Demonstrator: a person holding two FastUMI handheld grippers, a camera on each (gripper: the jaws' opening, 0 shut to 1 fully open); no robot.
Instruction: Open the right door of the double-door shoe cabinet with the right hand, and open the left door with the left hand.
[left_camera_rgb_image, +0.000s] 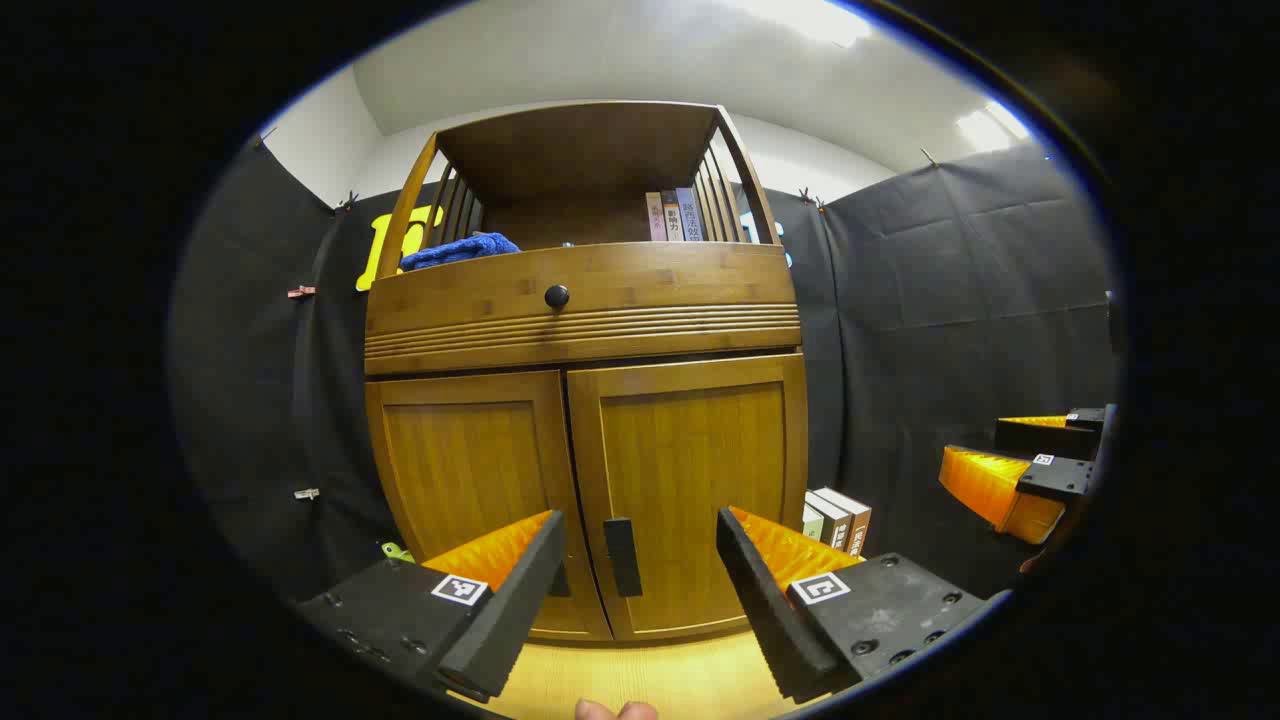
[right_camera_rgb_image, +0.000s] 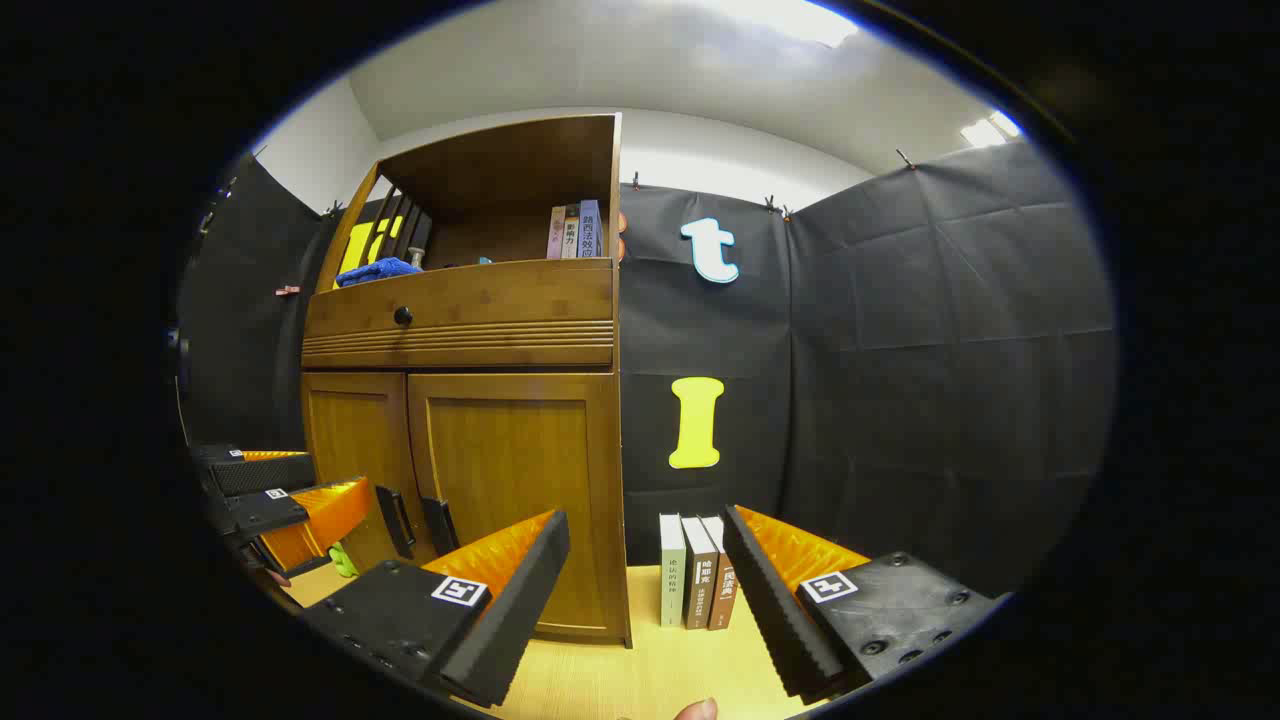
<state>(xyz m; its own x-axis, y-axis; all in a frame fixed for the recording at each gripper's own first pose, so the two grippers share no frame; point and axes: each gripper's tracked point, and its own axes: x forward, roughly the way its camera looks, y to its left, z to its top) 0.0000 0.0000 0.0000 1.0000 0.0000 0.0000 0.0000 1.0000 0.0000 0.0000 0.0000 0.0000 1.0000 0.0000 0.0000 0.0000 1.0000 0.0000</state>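
Note:
The wooden shoe cabinet (left_camera_rgb_image: 585, 320) faces me in the left gripper view with both doors closed. Its left door (left_camera_rgb_image: 470, 480) and right door (left_camera_rgb_image: 700, 470) meet at the middle seam. The right door's dark handle (left_camera_rgb_image: 621, 556) shows between the fingers of my left gripper (left_camera_rgb_image: 640, 520), which is open and short of the doors. The left door's handle is mostly hidden behind a finger. In the right gripper view the cabinet (right_camera_rgb_image: 460, 330) stands to the left, with both handles (right_camera_rgb_image: 418, 522) visible. My right gripper (right_camera_rgb_image: 645, 525) is open and aimed past the cabinet's right side.
Three upright books (right_camera_rgb_image: 697, 585) stand on the light wooden surface (right_camera_rgb_image: 650, 660) just right of the cabinet. Above the doors is a drawer with a round knob (left_camera_rgb_image: 556, 296). The open shelf above holds a blue cloth (left_camera_rgb_image: 460, 250) and books (left_camera_rgb_image: 675, 215). Black cloth walls surround the booth.

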